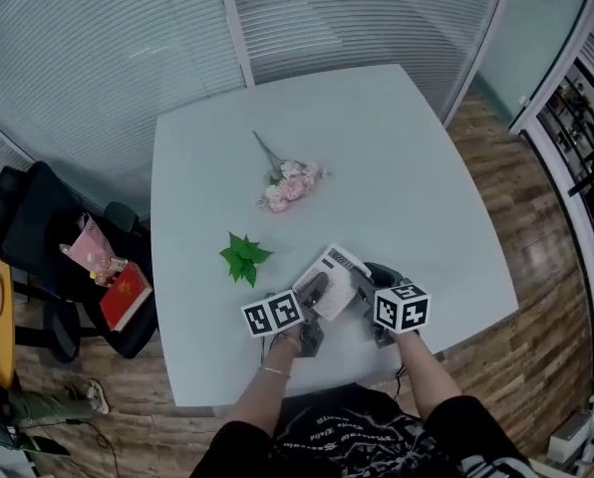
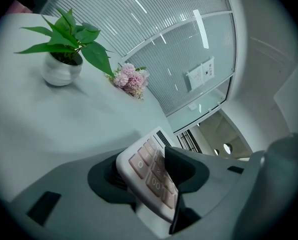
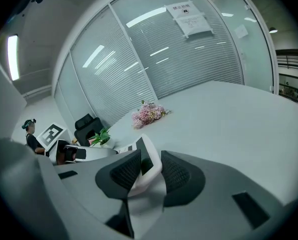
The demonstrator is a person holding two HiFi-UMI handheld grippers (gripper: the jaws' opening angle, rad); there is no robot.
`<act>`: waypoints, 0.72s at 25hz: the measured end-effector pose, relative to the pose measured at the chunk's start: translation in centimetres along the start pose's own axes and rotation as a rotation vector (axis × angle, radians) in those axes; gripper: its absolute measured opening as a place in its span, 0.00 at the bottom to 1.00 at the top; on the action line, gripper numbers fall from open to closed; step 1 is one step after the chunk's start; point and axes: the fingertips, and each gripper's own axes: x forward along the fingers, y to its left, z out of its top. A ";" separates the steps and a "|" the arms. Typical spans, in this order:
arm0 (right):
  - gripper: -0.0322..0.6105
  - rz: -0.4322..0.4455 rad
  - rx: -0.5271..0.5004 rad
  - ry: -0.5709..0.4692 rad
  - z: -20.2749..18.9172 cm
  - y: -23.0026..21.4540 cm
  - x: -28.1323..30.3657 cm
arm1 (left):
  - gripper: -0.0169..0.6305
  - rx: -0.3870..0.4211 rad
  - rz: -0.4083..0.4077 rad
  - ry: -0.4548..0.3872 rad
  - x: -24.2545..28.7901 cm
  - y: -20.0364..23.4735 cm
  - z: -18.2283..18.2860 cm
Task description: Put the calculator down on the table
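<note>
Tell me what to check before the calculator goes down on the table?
1. Left gripper pinching the white push-button calculator: ok.
2. Right gripper pinching its other edge: ok.
3. Bare spot on the white square table close by: ok.
4. Small green potted plant out of the way: ok, off to the left.
5. Pink flower bunch out of the way: ok, farther back.
6. Calculator touching the table: cannot tell.
</note>
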 end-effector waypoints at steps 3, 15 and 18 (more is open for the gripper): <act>0.26 0.008 0.002 0.012 0.4 -0.7 1.0 | 0.34 -0.008 0.020 -0.002 0.9 0.4 0.6; 0.27 0.025 0.027 0.056 0.7 -2.7 3.5 | 0.36 -0.085 0.166 0.005 2.8 1.7 1.6; 0.26 0.032 0.038 0.061 0.7 -2.7 3.9 | 0.37 -0.135 0.182 -0.015 2.9 2.1 2.0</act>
